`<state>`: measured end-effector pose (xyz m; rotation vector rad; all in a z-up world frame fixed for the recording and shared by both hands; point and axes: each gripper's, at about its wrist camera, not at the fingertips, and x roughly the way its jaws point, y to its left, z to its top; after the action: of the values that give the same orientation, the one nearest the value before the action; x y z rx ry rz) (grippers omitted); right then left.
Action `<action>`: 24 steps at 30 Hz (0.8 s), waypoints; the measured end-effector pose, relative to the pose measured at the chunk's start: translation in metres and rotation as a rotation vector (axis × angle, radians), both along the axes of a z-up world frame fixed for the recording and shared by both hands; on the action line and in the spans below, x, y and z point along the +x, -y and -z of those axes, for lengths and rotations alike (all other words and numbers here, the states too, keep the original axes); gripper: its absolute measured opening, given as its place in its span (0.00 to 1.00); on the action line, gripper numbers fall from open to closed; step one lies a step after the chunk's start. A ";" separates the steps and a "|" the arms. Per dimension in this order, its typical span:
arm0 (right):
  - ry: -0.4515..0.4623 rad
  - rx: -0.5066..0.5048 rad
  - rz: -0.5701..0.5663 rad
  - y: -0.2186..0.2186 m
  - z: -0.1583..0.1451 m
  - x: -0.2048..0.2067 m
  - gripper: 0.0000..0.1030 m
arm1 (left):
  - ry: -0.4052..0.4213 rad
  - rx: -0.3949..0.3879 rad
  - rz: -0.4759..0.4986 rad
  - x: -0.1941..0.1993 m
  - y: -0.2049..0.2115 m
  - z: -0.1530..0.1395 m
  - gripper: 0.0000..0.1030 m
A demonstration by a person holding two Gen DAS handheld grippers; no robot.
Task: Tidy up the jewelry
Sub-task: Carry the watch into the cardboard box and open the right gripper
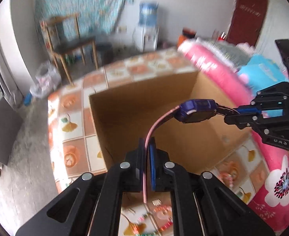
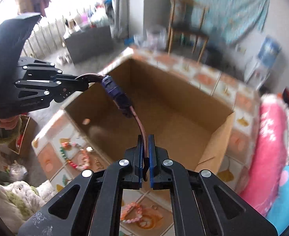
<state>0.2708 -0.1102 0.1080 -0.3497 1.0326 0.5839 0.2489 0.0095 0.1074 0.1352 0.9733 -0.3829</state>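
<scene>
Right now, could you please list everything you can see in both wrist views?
watch: one, purple case with pink straps, stretched in the air over the box, a strap end pinched in each gripper
cardboard box: one, brown, open, on the tiled cloth
bead bracelets: at least two, pink, red and green, on the cloth near the box
tiled cloth: one, orange and white, under the box
quilt: one, pink with flowers, beside the box
wooden chair: one, by the wall
water dispenser: one, white with blue bottle
left gripper: fingers shut on strap
right gripper: fingers shut on strap
</scene>
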 end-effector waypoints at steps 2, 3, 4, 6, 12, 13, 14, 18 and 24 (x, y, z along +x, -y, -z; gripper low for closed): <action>-0.064 -0.047 0.001 -0.008 0.018 0.031 0.03 | -0.081 0.050 -0.001 0.035 0.008 0.018 0.05; -0.095 -0.067 0.000 -0.012 0.027 0.043 0.03 | -0.105 0.079 -0.005 0.049 0.012 0.027 0.05; -0.157 -0.074 -0.001 -0.016 0.040 0.059 0.03 | -0.130 0.112 -0.006 0.063 0.017 0.035 0.05; -0.208 -0.102 0.016 -0.020 0.059 0.083 0.03 | -0.160 0.151 0.000 0.079 0.021 0.046 0.04; -0.249 -0.164 0.040 -0.017 0.093 0.121 0.03 | -0.181 0.235 0.014 0.105 0.029 0.063 0.04; -0.232 -0.186 0.049 -0.015 0.095 0.125 0.03 | -0.175 0.236 0.017 0.107 0.028 0.063 0.04; -0.225 -0.183 0.050 -0.013 0.095 0.126 0.03 | -0.167 0.234 0.016 0.106 0.028 0.062 0.04; -0.199 -0.139 0.067 -0.003 0.090 0.122 0.23 | -0.116 0.188 0.009 0.098 0.023 0.048 0.04; -0.148 -0.066 0.029 0.001 0.074 0.097 0.45 | 0.024 0.146 -0.040 0.054 0.000 0.013 0.20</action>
<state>0.3678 -0.1112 0.0344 -0.3530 1.1999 0.5566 0.3030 0.0095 0.0944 0.2514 0.9790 -0.2726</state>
